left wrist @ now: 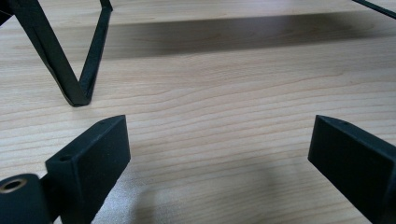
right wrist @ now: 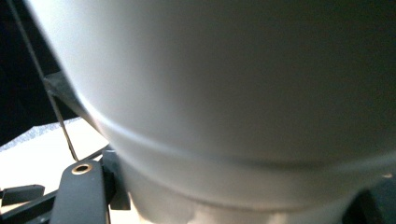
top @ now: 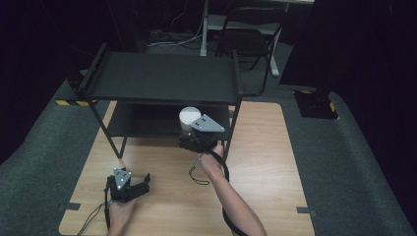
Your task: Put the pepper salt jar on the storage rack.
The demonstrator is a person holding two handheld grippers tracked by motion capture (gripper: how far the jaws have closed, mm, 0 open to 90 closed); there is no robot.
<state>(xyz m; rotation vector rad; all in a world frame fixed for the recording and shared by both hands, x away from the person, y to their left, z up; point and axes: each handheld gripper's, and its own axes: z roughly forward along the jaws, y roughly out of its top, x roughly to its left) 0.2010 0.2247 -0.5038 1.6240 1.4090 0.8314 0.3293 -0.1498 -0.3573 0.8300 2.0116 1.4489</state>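
White cup (right wrist: 233, 93) sits clamped in right gripper (top: 193, 140) jaws.

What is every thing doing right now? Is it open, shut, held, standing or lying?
white cup: upright, held at the shelf's lower level, bottom not visible.
right gripper: shut on the white cup.
left gripper: open, jaws wide apart, holding nothing, low over the table.
black shelf: standing on the table, top level bare.
wooden table: flat, bearing the shelf.
folding chair: unfolded, standing behind the table.
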